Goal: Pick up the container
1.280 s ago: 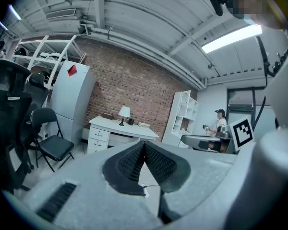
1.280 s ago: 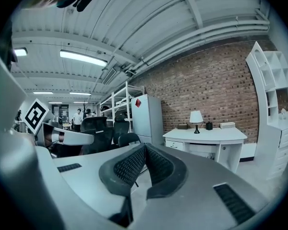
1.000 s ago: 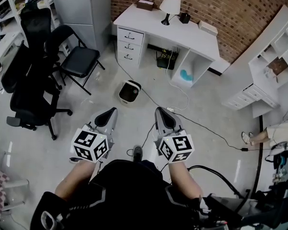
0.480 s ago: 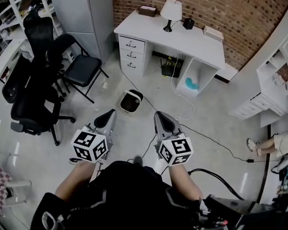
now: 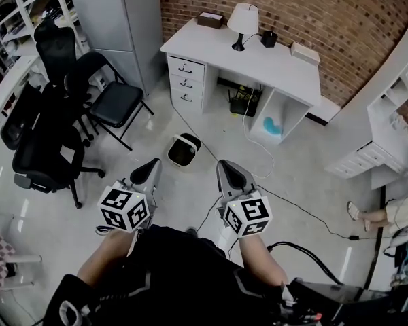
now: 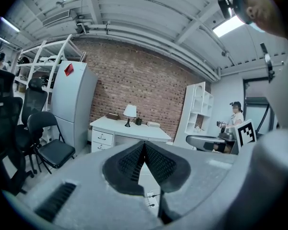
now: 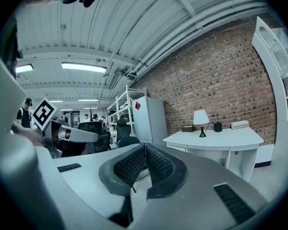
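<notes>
Tools are being held side by side at lower centre, the left tool [image 5: 150, 168] and the right tool [image 5: 230, 169] both clenched on nothing, probably because the container [image 5: 183, 149] is lying beyond reach on the floor [image 5: 292, 163] just above them.

white container [image 5: 183, 150], white desk [image 5: 275, 61], red-brick wall [image 5: 326, 12]
</notes>
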`<action>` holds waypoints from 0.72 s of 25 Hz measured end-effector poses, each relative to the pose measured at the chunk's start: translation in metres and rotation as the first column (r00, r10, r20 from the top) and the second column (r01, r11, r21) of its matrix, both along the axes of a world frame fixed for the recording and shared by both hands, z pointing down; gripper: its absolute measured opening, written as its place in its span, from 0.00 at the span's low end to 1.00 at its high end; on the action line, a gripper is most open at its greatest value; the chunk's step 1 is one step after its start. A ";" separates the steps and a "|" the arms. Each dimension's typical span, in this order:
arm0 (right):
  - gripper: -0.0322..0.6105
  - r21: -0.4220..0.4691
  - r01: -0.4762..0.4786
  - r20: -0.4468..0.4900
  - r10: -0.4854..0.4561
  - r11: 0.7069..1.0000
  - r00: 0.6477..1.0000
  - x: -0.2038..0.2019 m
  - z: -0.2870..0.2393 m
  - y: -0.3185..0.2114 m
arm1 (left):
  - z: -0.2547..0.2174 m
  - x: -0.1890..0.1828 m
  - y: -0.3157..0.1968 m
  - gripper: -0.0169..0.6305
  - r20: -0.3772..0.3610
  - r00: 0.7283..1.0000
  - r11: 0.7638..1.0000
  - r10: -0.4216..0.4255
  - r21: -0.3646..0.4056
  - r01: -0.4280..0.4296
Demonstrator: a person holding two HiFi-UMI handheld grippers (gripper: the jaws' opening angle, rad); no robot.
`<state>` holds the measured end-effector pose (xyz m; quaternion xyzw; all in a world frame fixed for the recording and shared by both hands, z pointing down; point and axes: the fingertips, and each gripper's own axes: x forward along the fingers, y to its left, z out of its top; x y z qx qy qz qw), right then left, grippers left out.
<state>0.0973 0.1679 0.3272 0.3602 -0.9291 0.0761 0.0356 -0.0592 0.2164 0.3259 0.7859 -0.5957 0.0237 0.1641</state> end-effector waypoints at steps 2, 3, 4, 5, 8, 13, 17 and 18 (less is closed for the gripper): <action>0.06 0.000 0.005 0.001 -0.005 1.000 1.000 0.000 0.000 -0.005 | 0.001 0.000 -0.004 0.04 0.005 1.000 1.000 -0.006 -0.005 0.006; 0.06 0.000 0.008 -0.001 -0.008 1.000 1.000 0.000 0.001 -0.007 | 0.002 -0.001 -0.005 0.04 0.007 1.000 1.000 -0.009 -0.007 0.009; 0.06 -0.001 0.009 -0.003 -0.009 1.000 1.000 -0.001 0.002 -0.009 | 0.004 -0.002 -0.006 0.04 0.008 1.000 1.000 -0.011 -0.011 0.011; 0.06 -0.001 0.010 -0.004 -0.010 1.000 1.000 -0.003 0.003 -0.011 | 0.007 -0.004 -0.007 0.04 0.010 1.000 1.000 -0.014 -0.015 0.014; 0.06 0.000 0.009 -0.009 -0.009 1.000 1.000 -0.010 0.007 -0.019 | 0.015 -0.012 -0.015 0.04 0.011 1.000 1.000 -0.011 -0.022 0.011; 0.06 0.000 -0.009 -0.031 0.009 1.000 0.999 -0.014 0.009 -0.042 | 0.021 -0.014 -0.043 0.04 -0.001 1.000 1.000 0.022 -0.014 -0.022; 0.06 0.008 -0.019 -0.049 0.020 1.000 0.999 -0.023 0.007 -0.063 | 0.023 -0.023 -0.072 0.04 -0.003 0.999 0.999 0.053 -0.008 -0.053; 0.06 0.012 -0.018 -0.052 0.018 1.000 0.998 -0.027 0.006 -0.068 | 0.024 -0.026 -0.080 0.04 -0.005 0.998 0.998 0.060 -0.008 -0.060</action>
